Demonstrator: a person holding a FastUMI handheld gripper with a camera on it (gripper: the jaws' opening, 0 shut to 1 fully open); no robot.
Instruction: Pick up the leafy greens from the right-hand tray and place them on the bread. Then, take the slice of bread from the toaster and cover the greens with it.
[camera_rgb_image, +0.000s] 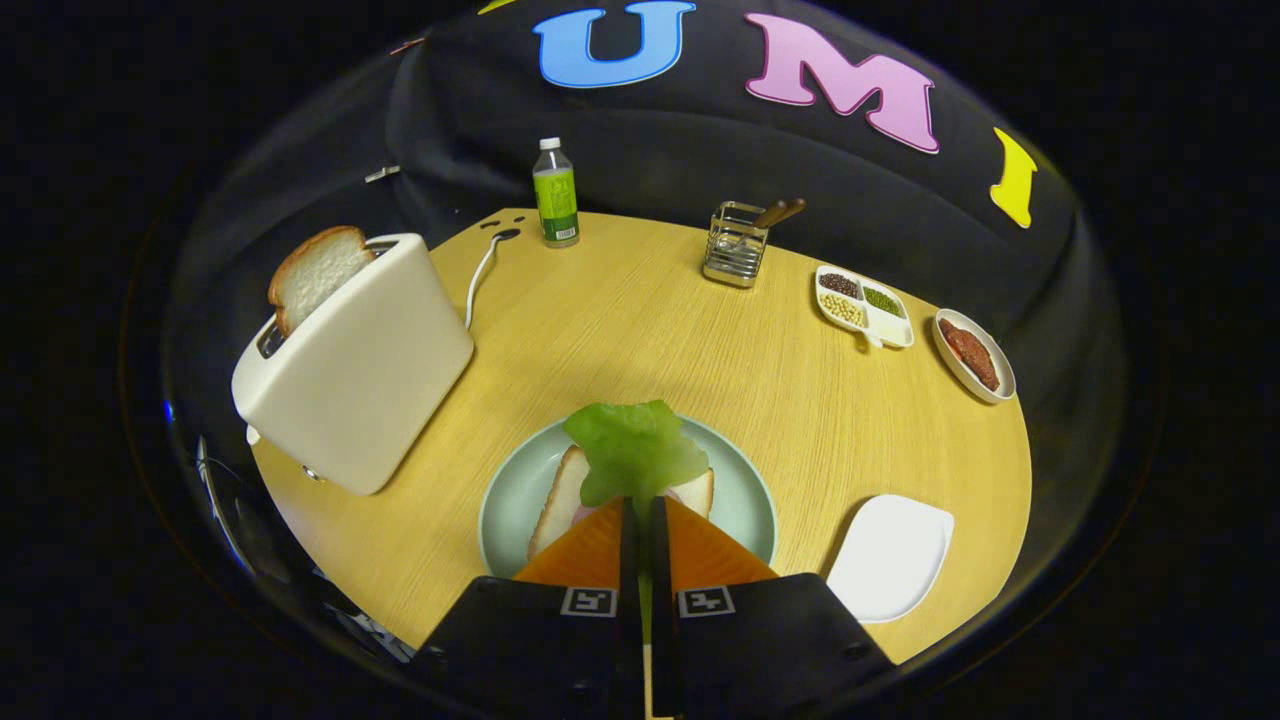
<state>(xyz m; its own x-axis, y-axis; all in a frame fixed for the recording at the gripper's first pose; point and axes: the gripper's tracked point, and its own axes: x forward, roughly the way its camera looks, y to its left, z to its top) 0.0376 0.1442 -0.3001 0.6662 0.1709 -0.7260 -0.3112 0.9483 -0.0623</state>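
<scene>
Gripper view | jaws pinched on leafy greens over bread on plate | I'd lower, centre, then release flat.

A round wooden table carrying kitchen things.

A toaster stands at its left edge. A bottle and a wire holder stand along the far edge. A divided dish and a small bowl sit at the right edge. A plate and a white tray lie at the near edge.
</scene>
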